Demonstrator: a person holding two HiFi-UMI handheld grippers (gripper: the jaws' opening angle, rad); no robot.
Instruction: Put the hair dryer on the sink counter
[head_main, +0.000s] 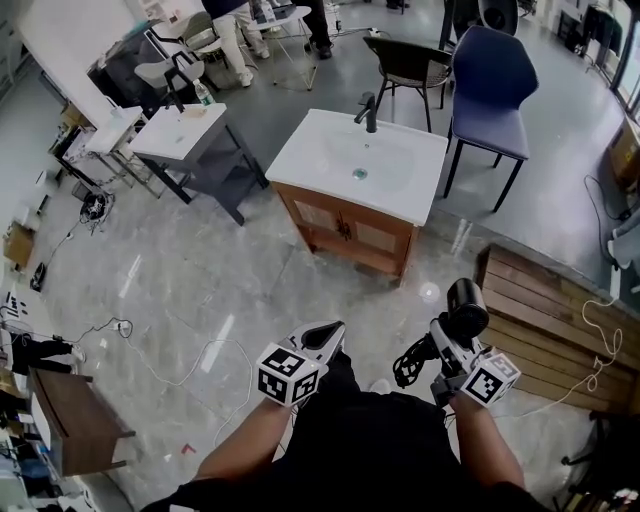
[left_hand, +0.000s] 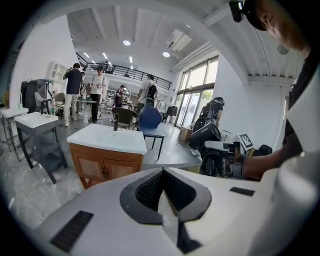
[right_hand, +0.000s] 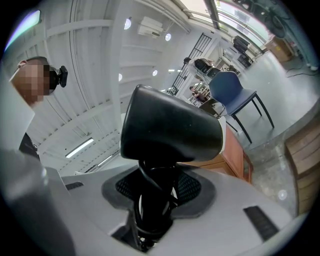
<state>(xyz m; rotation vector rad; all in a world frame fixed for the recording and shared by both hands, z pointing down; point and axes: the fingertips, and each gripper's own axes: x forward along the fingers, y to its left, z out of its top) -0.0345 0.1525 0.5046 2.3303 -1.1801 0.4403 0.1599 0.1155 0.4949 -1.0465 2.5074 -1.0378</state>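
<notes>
The black hair dryer (head_main: 465, 308) stands upright in my right gripper (head_main: 447, 337), low at the right of the head view. Its jaws are shut on the handle, which has the cord (head_main: 410, 365) wound round it. In the right gripper view the dryer's barrel (right_hand: 170, 130) fills the middle, above the right gripper (right_hand: 157, 197). My left gripper (head_main: 333, 332) hangs beside it, shut and holding nothing; its tips (left_hand: 162, 172) meet. The white sink counter (head_main: 300, 150) on a wooden cabinet stands ahead across the floor, with a black tap (head_main: 369, 110). The left gripper view also shows that counter (left_hand: 107, 139) and the dryer (left_hand: 205, 135).
A blue chair (head_main: 490, 85) and a dark chair (head_main: 405, 60) stand behind the sink. A grey table with a white top (head_main: 180, 130) is to its left. Wooden slats (head_main: 560, 310) lie at the right, cables (head_main: 150, 350) cross the floor at the left, and people (head_main: 235, 30) stand far back.
</notes>
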